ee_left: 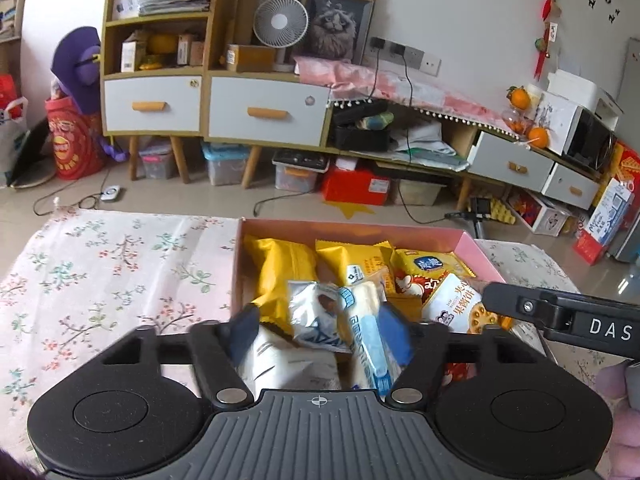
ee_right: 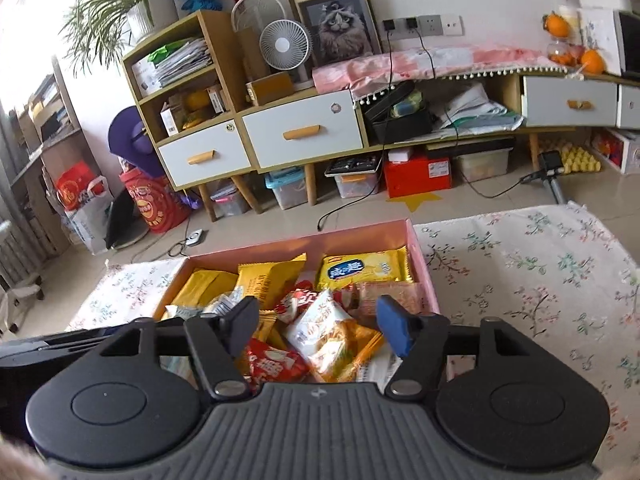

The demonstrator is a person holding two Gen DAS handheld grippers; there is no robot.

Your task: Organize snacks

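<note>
At the lower middle of the left wrist view, the left hand-held gripper (ee_left: 324, 334) stands over the near part of a pink box (ee_left: 478, 250), and its two blue pads are spread wide. Between the pads are a silver-blue packet (ee_left: 316, 316) and a long white and blue packet (ee_left: 366, 336); whether a pad touches them, I cannot tell. Behind them in the box lie yellow packets (ee_left: 280, 268), and at the right side a white biscuit packet (ee_left: 460, 300). From the right edge of this frame the black body of the other gripper comes in.

At the lower middle of the right wrist view, the right hand-held gripper (ee_right: 320, 324) is also open wide, with nothing held between its fingers. Under it in the box (ee_right: 420, 256) lie a white and orange packet (ee_right: 328, 336) and a red packet (ee_right: 272, 360). Farther back, near the far wall of the box, is a yellow packet with a blue label (ee_right: 362, 270), and to the left of it more yellow ones.

The box rests on a surface with a flowered cloth (ee_right: 520, 280), which fills the right side of this view and the left side of the other view. At the top of both frames a low wooden cabinet (ee_left: 264, 108) stands against the wall, with a small white fan (ee_left: 280, 24) on it
</note>
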